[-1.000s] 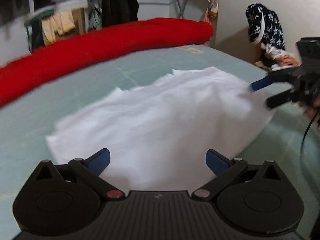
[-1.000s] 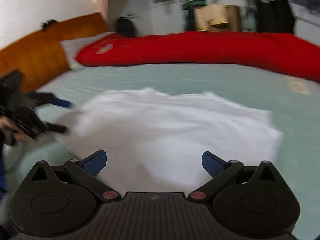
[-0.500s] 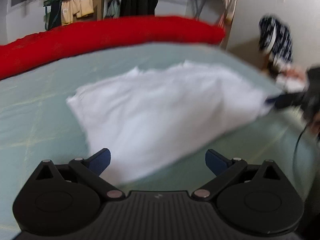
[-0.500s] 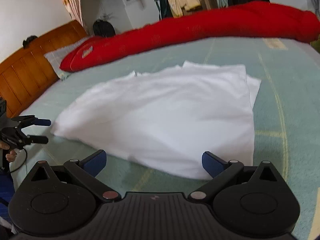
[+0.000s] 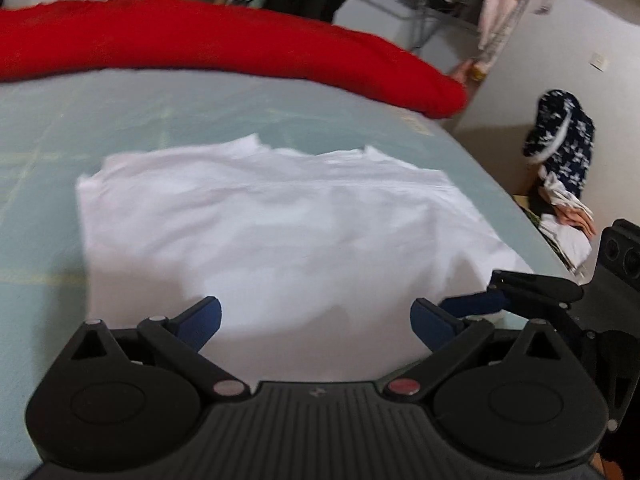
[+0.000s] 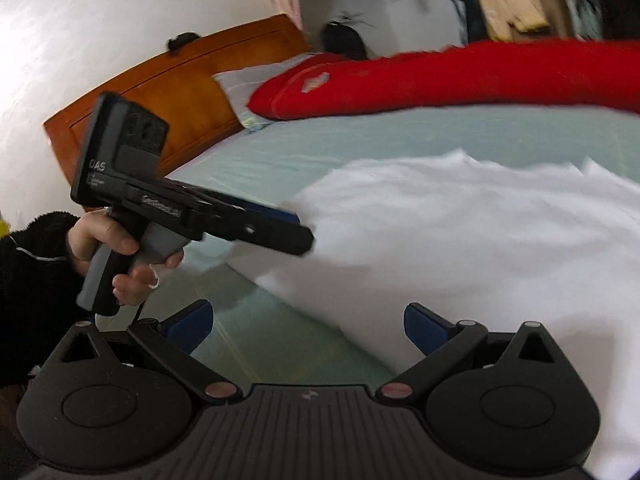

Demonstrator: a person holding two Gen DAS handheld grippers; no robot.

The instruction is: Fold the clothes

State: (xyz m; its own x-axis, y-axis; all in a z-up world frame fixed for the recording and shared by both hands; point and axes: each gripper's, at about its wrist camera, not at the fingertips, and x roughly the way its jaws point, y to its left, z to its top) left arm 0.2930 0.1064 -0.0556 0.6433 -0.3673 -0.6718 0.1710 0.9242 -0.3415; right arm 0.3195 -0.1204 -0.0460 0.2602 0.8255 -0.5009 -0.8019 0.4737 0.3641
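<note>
A white garment (image 5: 280,232) lies flat and partly folded on the pale green bed sheet (image 5: 120,112). My left gripper (image 5: 316,320) is open, its blue pads spread over the garment's near edge with nothing between them. The right gripper (image 5: 480,294) reaches in from the right at the garment's near right corner. In the right wrist view the garment (image 6: 460,232) fills the right half. My right gripper (image 6: 308,322) is open, one finger over the sheet (image 6: 360,136) and the other over the cloth edge. A hand (image 6: 120,248) holds the left gripper (image 6: 302,230) at the garment's corner.
A long red bolster (image 5: 200,44) (image 6: 460,76) runs along the far side of the bed. A wooden headboard (image 6: 180,92) and a pillow (image 6: 244,84) stand at the left end. A dark blue patterned garment (image 5: 564,140) sits on a pile beside the bed.
Both grippers have swung in toward the garment's near edge and now sit close beside each other. The garment lies much as before. Both stay open.
</note>
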